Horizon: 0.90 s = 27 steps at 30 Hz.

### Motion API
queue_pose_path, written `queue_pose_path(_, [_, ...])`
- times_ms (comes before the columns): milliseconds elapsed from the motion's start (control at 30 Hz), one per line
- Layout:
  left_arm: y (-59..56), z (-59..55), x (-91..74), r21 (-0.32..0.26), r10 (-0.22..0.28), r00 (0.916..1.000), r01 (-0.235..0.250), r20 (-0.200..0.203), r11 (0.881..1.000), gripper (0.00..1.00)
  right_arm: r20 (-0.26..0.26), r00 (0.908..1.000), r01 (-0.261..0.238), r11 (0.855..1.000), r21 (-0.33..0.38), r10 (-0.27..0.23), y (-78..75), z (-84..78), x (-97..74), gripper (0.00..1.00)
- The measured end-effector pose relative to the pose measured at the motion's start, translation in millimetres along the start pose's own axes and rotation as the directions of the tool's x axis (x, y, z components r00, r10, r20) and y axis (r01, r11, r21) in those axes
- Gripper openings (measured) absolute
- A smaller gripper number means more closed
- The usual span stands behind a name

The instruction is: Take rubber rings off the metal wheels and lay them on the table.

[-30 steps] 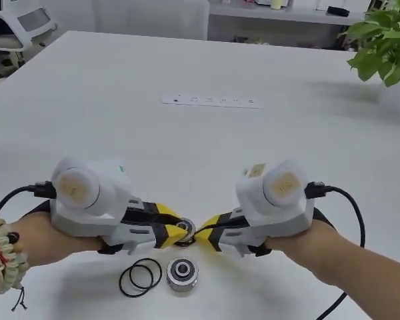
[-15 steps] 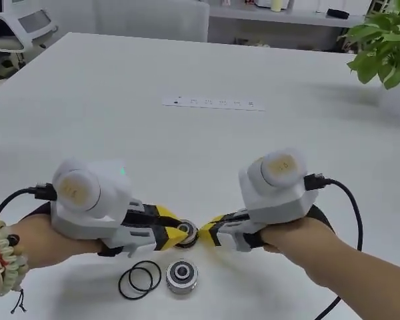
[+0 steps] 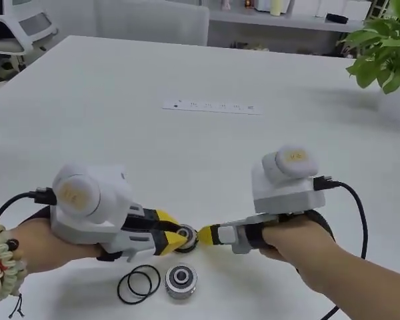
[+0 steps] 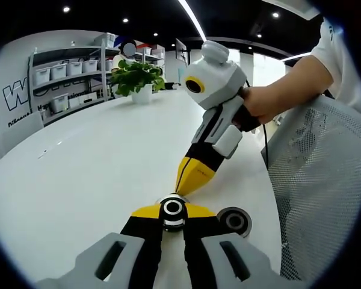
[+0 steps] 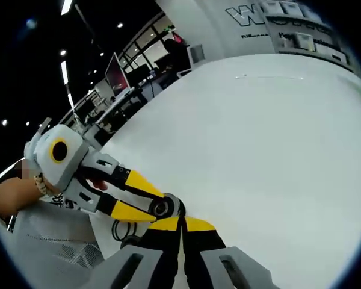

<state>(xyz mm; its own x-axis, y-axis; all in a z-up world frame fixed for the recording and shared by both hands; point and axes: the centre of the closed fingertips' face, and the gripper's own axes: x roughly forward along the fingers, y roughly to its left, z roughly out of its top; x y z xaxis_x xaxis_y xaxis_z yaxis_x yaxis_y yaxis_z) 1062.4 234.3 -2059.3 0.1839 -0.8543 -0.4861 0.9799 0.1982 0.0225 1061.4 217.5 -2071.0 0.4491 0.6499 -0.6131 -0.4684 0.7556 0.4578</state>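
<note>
Where the two tools meet close to the near edge of the worktop (image 3: 120, 133), a metal wheel (image 3: 185, 235) is clamped between the yellow jaws of the left tool (image 4: 172, 212), which reaches in from the left. The right tool (image 3: 205, 235) points at this wheel from the right, its jaws brought together tip to tip at the wheel's rim. Whether a ring is pinched between them cannot be told. A second metal wheel (image 3: 181, 280) lies flat on the worktop, just nearer than the held one. Two loose black rubber rings (image 3: 139, 283), overlapping, lie just to its left. A white power strip (image 3: 212, 106) lies far across the worktop, and a potted plant (image 3: 380, 47) stands at the far right.
</note>
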Motion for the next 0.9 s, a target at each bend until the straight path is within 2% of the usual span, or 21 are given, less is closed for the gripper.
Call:
queue_pose_path(33, [0.0,0.0,0.0,0.0,0.0,1.0,0.0,0.0,1.0,0.07,0.012,0.9999,-0.009,1.0,0.004,0.009,1.4,2.3,-1.0,0.0])
queue_pose_path(67, [0.0,-0.1,0.1,0.0,0.0,1.0,0.0,-0.001,1.0,0.07,0.033,0.9986,-0.042,0.999,0.031,0.041,7.1,6.4,-1.4,0.0])
queue_pose_path(100, [-0.1,-0.1,0.2,0.001,0.0,1.0,0.0,-0.001,1.0,0.07,0.021,0.9988,-0.045,0.998,0.043,0.044,7.9,4.5,-1.4,0.0])
queue_pose_path(167, [-0.6,-0.2,0.3,0.006,-0.002,1.0,0.002,-0.001,1.0,0.07,0.013,0.9994,-0.033,0.999,0.022,0.032,5.3,2.8,-0.6,0.0])
queue_pose_path(233, [-1.3,-0.1,0.4,0.007,-0.007,1.0,0.007,-0.001,1.0,0.07,0.004,0.9988,-0.048,0.999,0.022,0.048,10.3,2.0,-1.4,0.0])
queue_pose_path(333, [-1.7,-0.1,0.5,0.01,-0.006,1.0,0.006,-0.002,1.0,0.08,-0.006,0.999,-0.045,0.999,-0.019,0.045,15.3,1.9,0.3,0.0])
queue_pose_path(667, [-1.8,-0.1,-0.3,0.008,-0.006,1.0,0.006,0.001,1.0,0.08,0.009,0.9968,-0.08,0.997,-0.006,0.08,21.0,5.4,-0.1,0.0])
queue_pose_path(733, [-1.7,-0.1,-0.3,0.008,-0.006,1.0,0.006,0.001,1.0,0.08,0.009,0.9969,-0.078,0.997,-0.016,0.078,23.7,6.0,0.9,0.0])
queue_pose_path(800, [-1.8,-0.1,-0.3,0.007,-0.006,1.0,0.006,0.002,1.0,0.08,-0.002,0.9984,-0.056,0.997,-0.046,0.056,21.5,5.1,2.1,0.0])
queue_pose_path(900, [-1.8,0.0,-0.4,0.007,-0.005,1.0,0.005,0.006,1.0,0.08,0.001,0.9981,-0.061,0.997,-0.038,0.062,21.5,5.0,2.1,0.0])
